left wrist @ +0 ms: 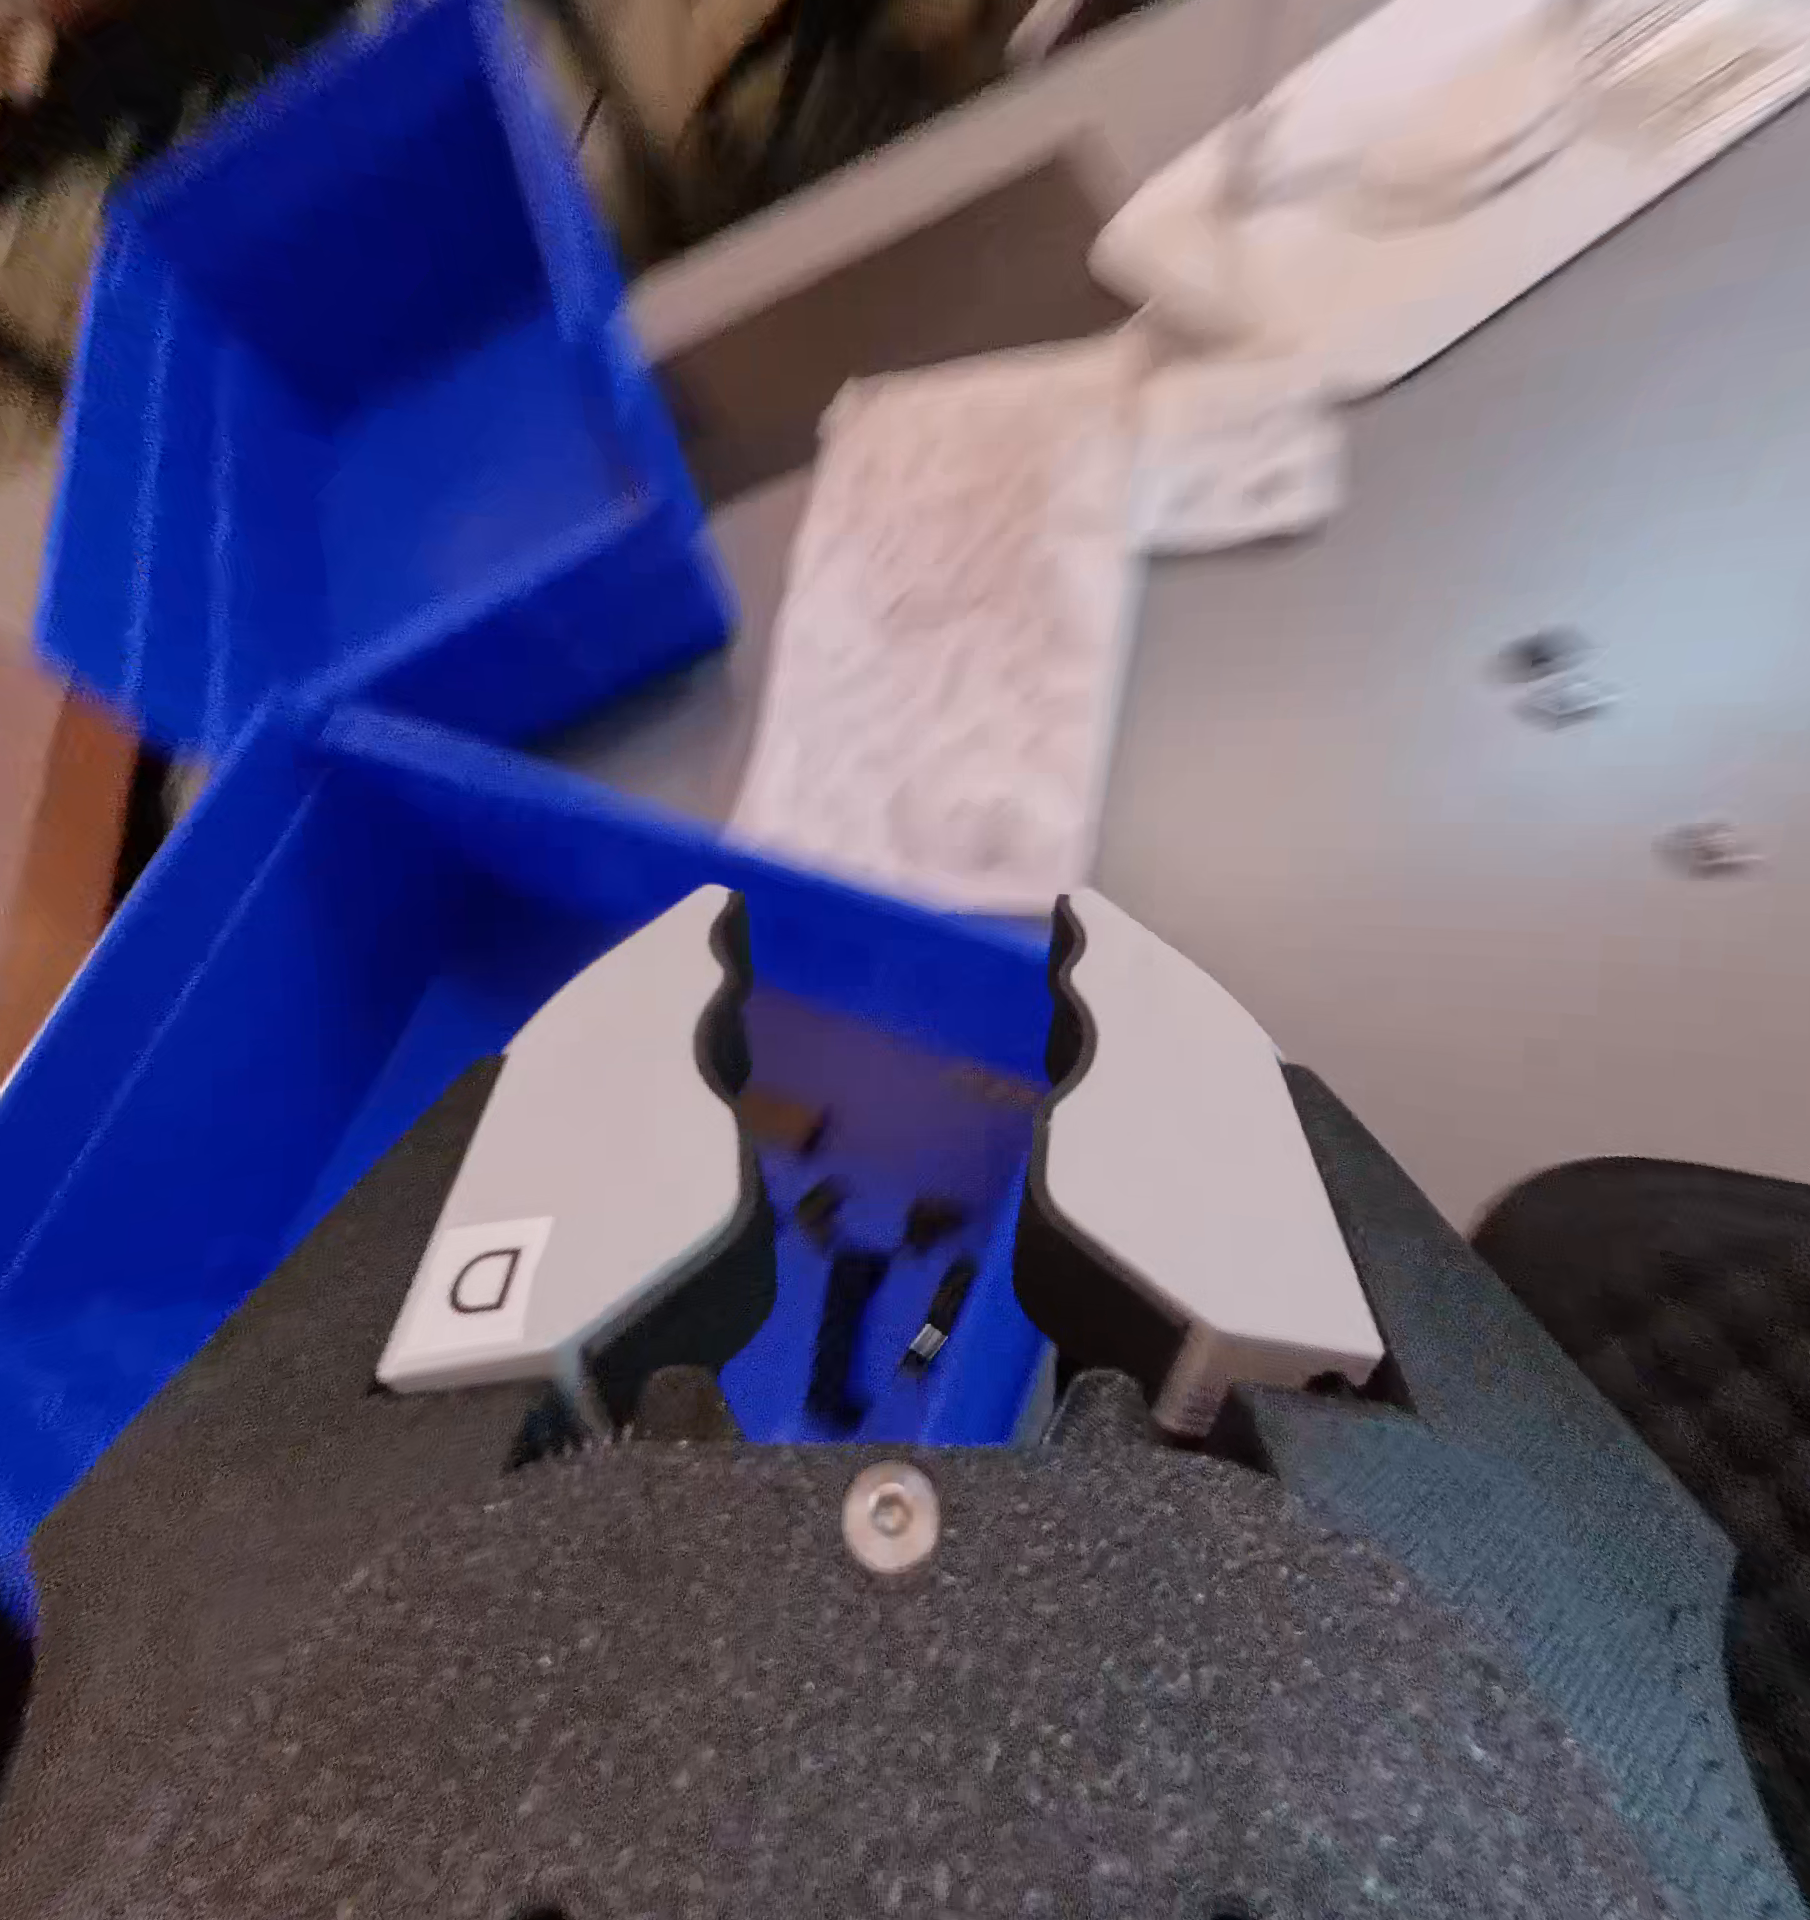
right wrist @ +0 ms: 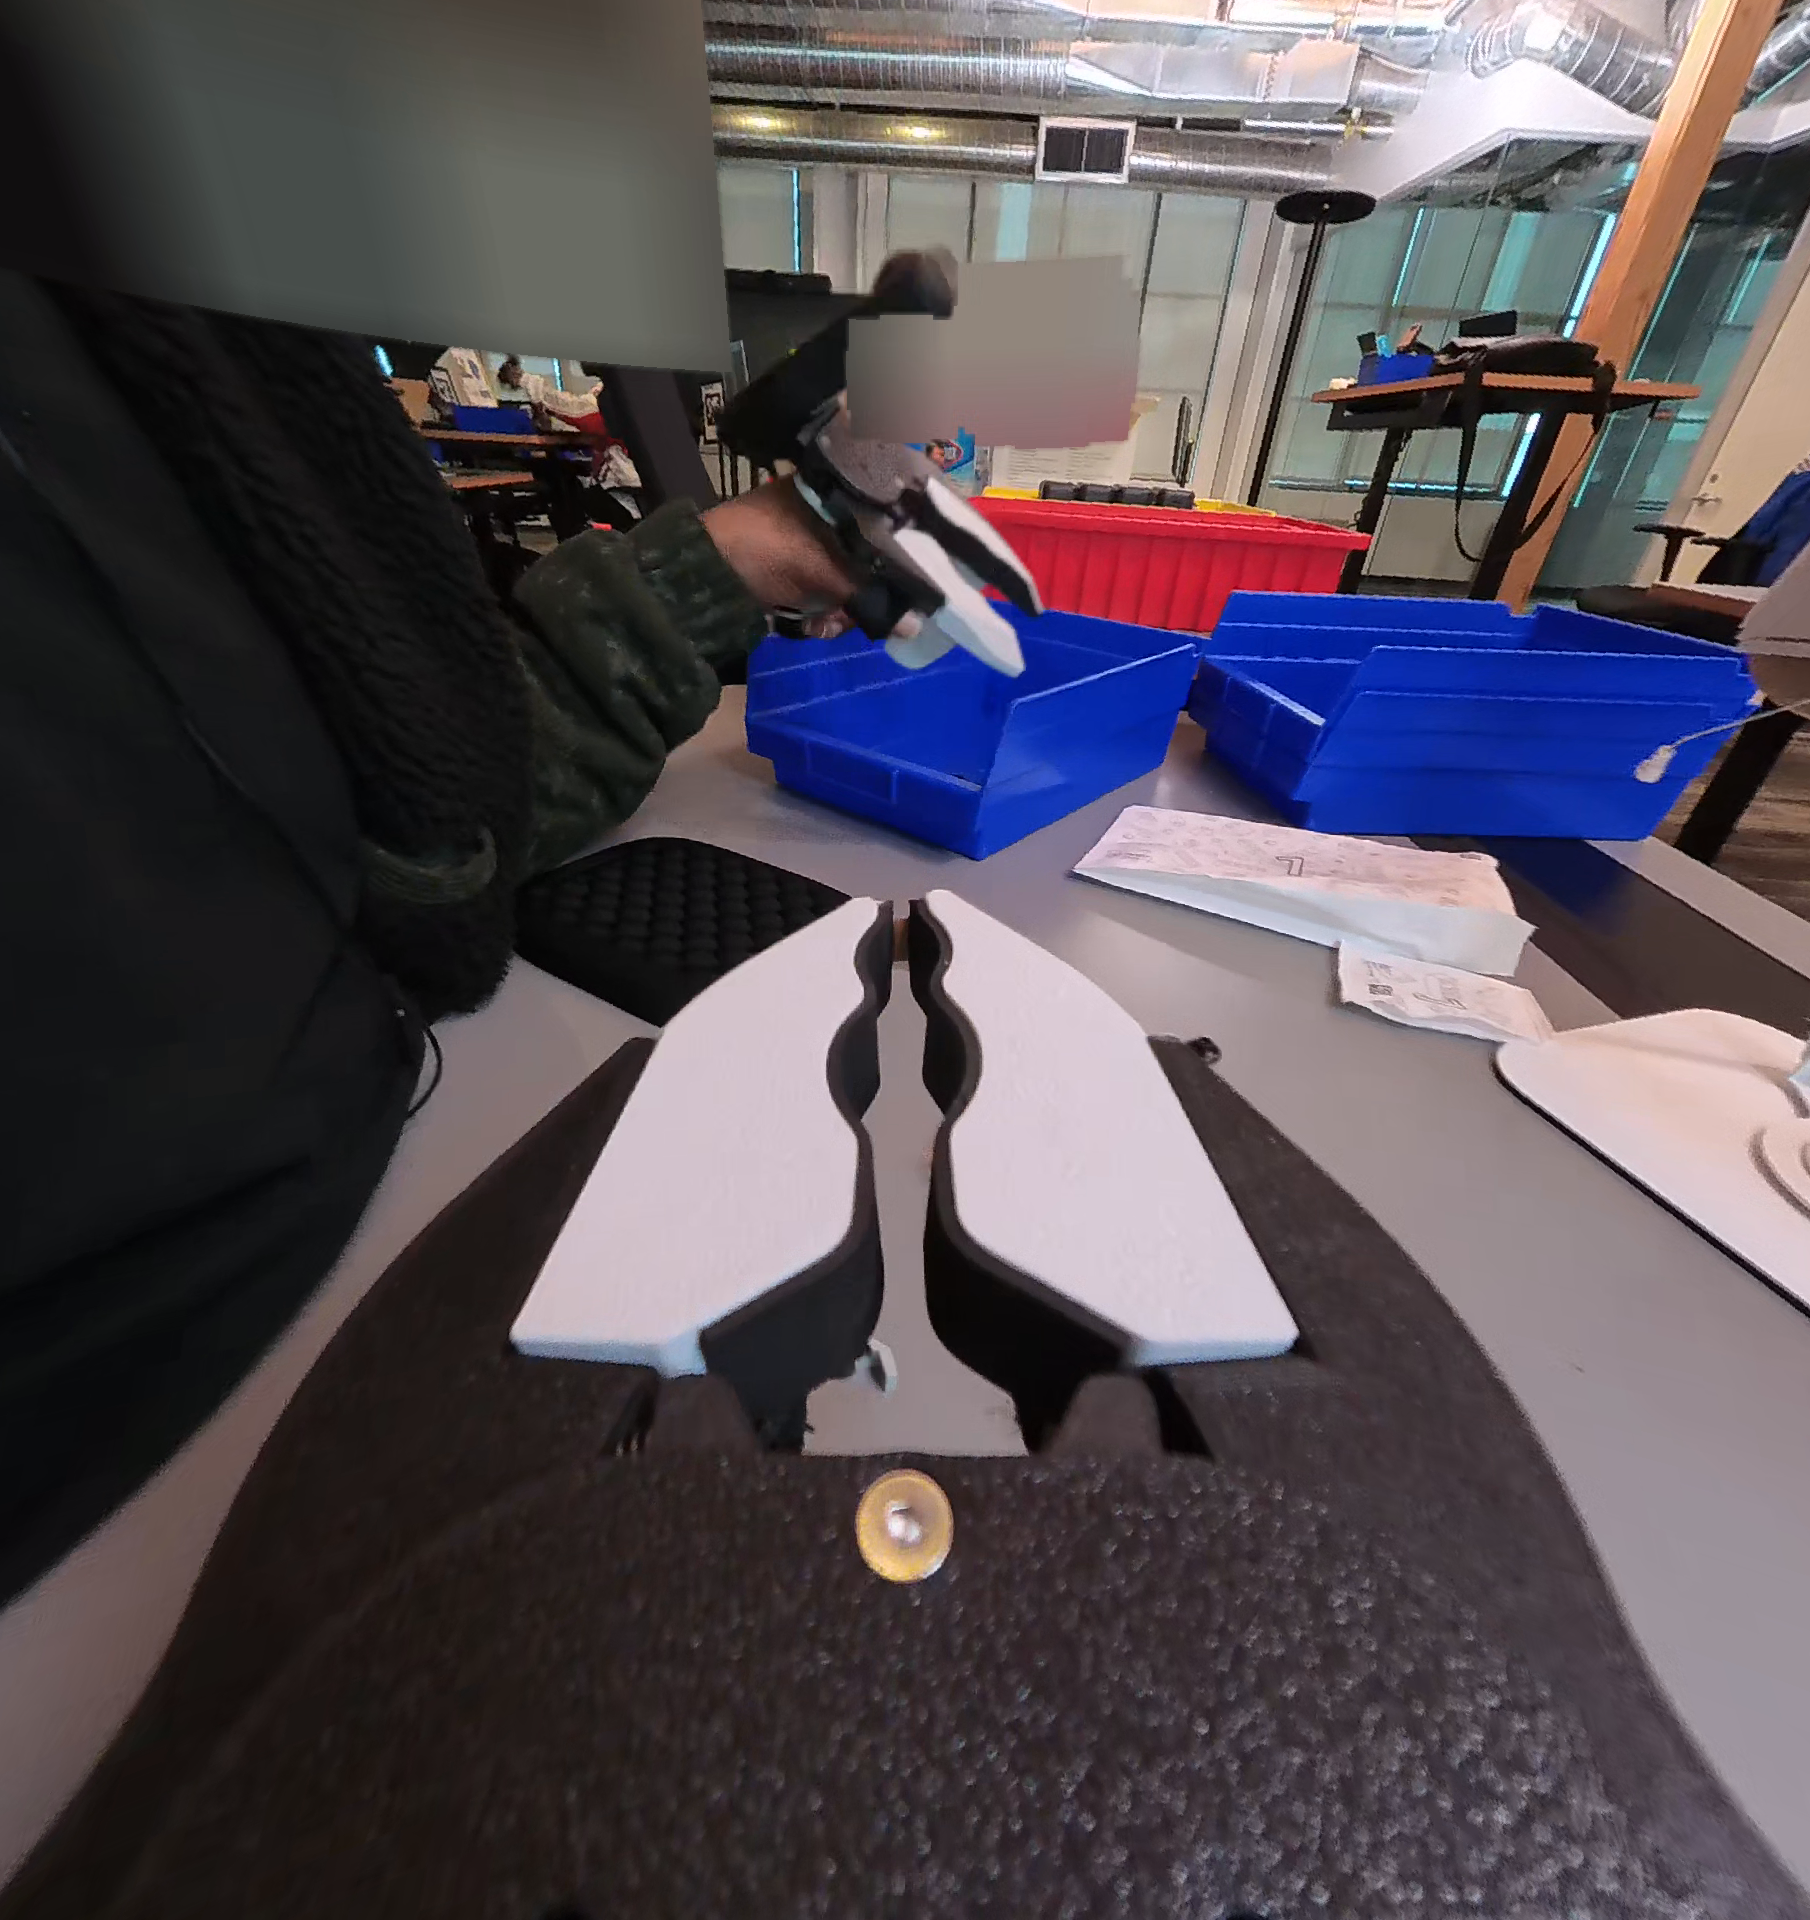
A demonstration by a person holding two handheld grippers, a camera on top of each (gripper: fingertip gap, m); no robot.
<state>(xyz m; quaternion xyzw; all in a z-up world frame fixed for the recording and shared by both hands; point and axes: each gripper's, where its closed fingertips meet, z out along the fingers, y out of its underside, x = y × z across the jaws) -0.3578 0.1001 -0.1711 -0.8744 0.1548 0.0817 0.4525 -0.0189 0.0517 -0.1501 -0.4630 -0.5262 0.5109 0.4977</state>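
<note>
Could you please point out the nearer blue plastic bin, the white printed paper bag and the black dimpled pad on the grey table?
Nearer blue plastic bin (right wrist: 1088, 717): right wrist view, its right side wall.
White printed paper bag (right wrist: 1296, 873): right wrist view, middle of its printed face.
Black dimpled pad (right wrist: 672, 914): right wrist view, centre of its bumpy top.

a grey table (right wrist: 1503, 1195) is shown. on it are set a blue bin (right wrist: 974, 748) and, beside it, a stack of blue bins (right wrist: 1483, 727). nearer the front edge lies a black dimpled pad (right wrist: 662, 925). a white printed paper bag (right wrist: 1296, 883) is laid flat before the stack, with a smaller printed slip (right wrist: 1441, 997) just beside it. a white mat (right wrist: 1659, 1132) rests at the right. small dark parts (left wrist: 1550, 675) lie scattered on the bare surface.
</note>
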